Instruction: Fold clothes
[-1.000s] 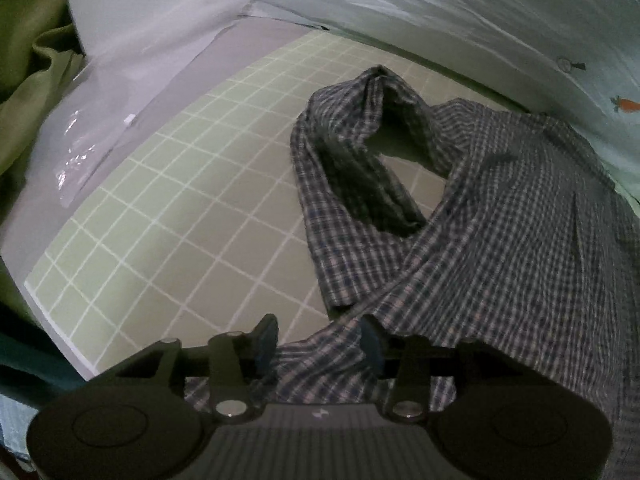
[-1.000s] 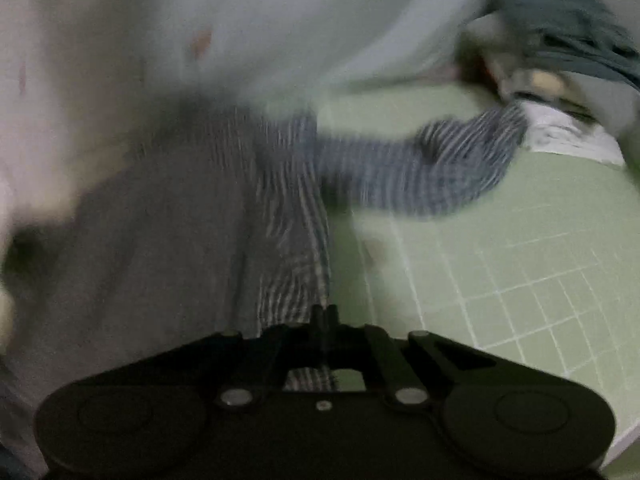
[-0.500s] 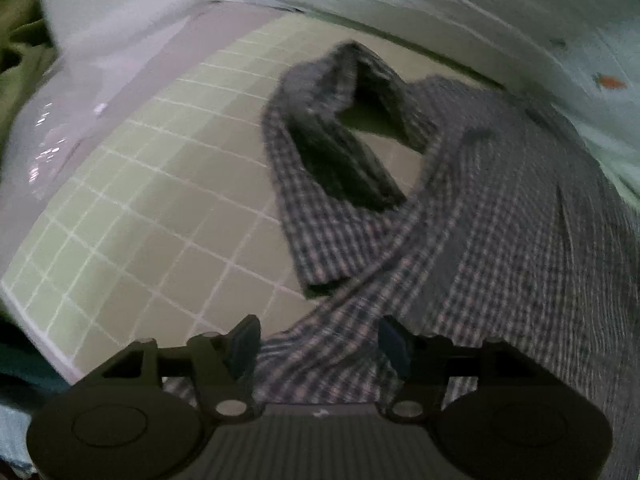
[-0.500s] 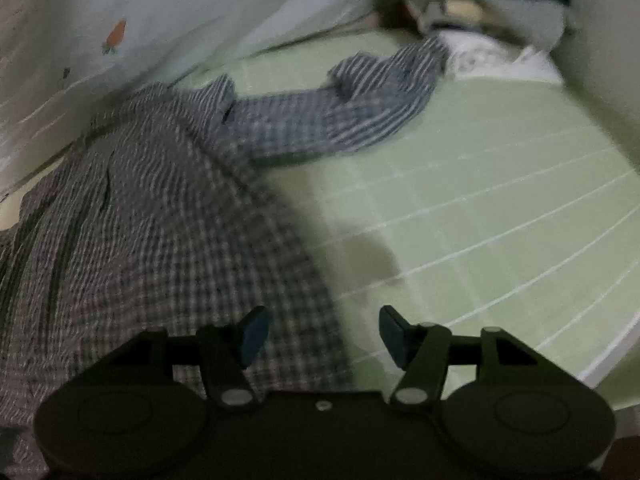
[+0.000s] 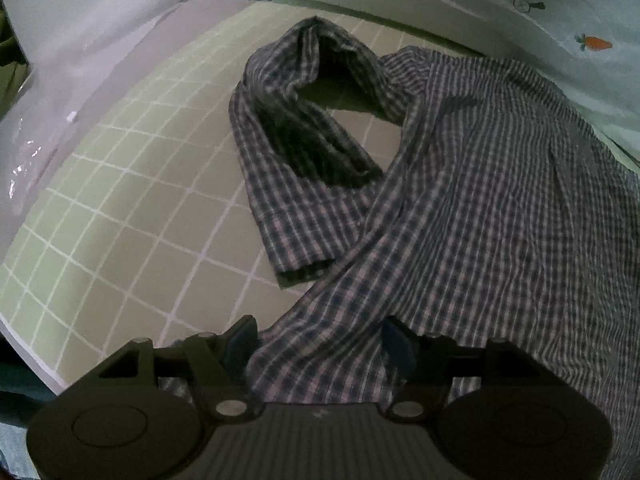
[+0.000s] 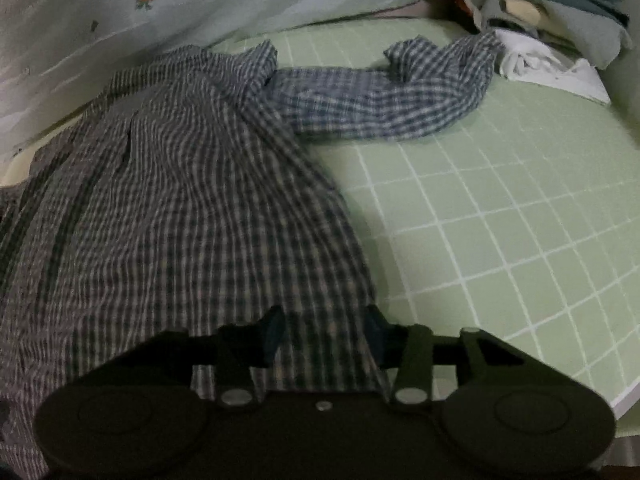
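Note:
A blue and white checked shirt (image 5: 480, 200) lies spread on a green grid mat (image 5: 120, 200). Its one sleeve (image 5: 288, 152) curls in a loop, with the cuff lying toward me. My left gripper (image 5: 320, 344) is open, its fingers either side of the shirt's near hem. In the right wrist view the same shirt (image 6: 180, 200) fills the left half, and its other sleeve (image 6: 380, 96) stretches right across the mat (image 6: 500, 200). My right gripper (image 6: 324, 326) is open too, with the hem's corner lying between its fingers.
A pile of clothes (image 6: 560, 8) and a white garment (image 6: 540, 64) sit at the mat's far right corner, touching the sleeve end. A pale sheet with carrot prints (image 5: 480, 8) runs behind the mat. White plastic film (image 5: 80, 60) borders the left side.
The left jaws have spread wider around the hem. The right gripper, shut a second ago, has opened and swung down to the shirt's near corner, its jaws now a little narrower.

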